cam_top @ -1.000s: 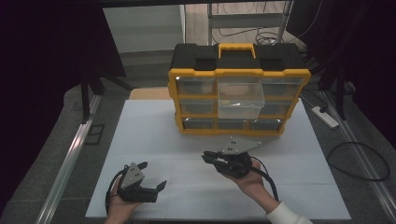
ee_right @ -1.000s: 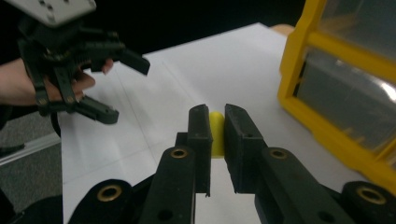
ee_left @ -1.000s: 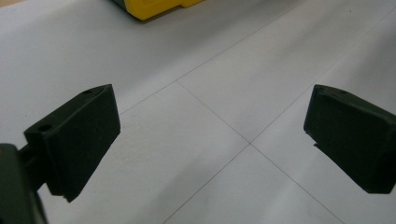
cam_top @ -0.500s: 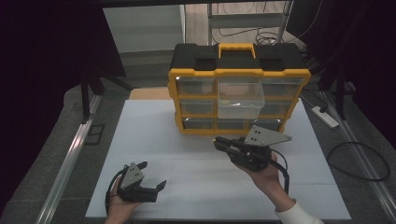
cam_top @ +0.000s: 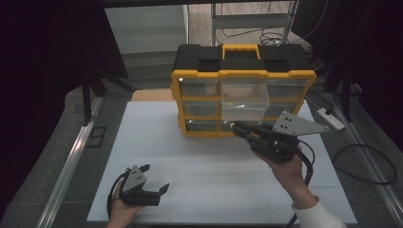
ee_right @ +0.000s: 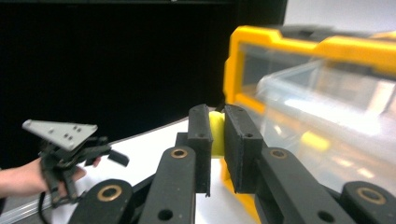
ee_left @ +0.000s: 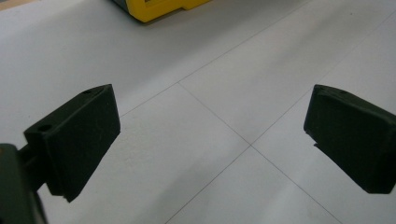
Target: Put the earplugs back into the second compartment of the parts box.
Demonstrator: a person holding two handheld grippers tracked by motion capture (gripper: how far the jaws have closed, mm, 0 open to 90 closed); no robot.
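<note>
A yellow and black drawer organizer [cam_top: 242, 66] stands at the back of the white table [cam_top: 157, 133]. Its top middle clear drawer [cam_top: 244, 99] is pulled out. My right gripper [cam_top: 236, 127] is held up in front of the organizer's lower rows, just below that drawer. In the right gripper view its jaws [ee_right: 217, 112] are shut on a small yellow piece [ee_right: 216, 133], with the open drawer [ee_right: 327, 107] close on the right. My left gripper [cam_top: 156, 177] rests on the table at the front left. Its jaws [ee_left: 210, 140] stand wide apart with only bare table between them.
A power strip [cam_top: 330, 118] and a looping cable [cam_top: 366, 161] lie on the floor to the right of the table. A metal rail [cam_top: 71, 161] runs along the table's left side. Dark curtains hang on both sides.
The right hand has lifted its gripper off the table and carried it up and toward the organizer's open drawer. The left gripper has stayed where it was.
</note>
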